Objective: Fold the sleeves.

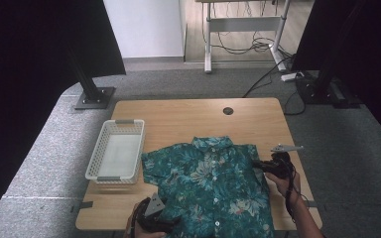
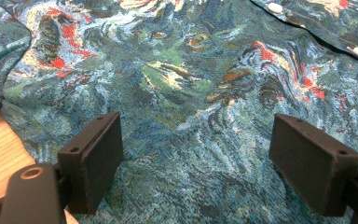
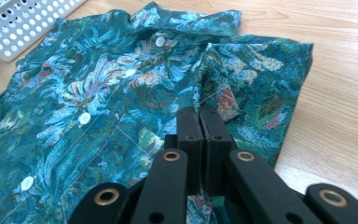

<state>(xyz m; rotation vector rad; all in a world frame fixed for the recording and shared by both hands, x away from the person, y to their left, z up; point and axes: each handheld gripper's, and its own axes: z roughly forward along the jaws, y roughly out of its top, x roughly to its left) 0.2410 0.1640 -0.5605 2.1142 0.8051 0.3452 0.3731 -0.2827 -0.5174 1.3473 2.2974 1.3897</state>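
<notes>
The shirt [image 1: 211,186], teal with a floral print and buttoned up, lay front-up and spread flat on the wooden table [image 1: 178,111], collar pointing away from the person. A white perforated basket [image 1: 115,156] stood just beside the shirt's left sleeve and held nothing.

The right gripper [image 1: 272,166] sat at the right sleeve [image 3: 256,79]; in the right gripper view its jaws were pressed together, with what looked like a pinch of sleeve cloth caught between them. That sleeve appeared partly doubled in toward the body.

The left gripper [image 1: 164,223] hovered low over the shirt's lower left part, jaws wide apart with printed cloth below them and nothing gripped.

Judgement: folding was barely begun. At most one sleeve was on its way in; the other sleeve, the body folds and any move to the basket remained.
</notes>
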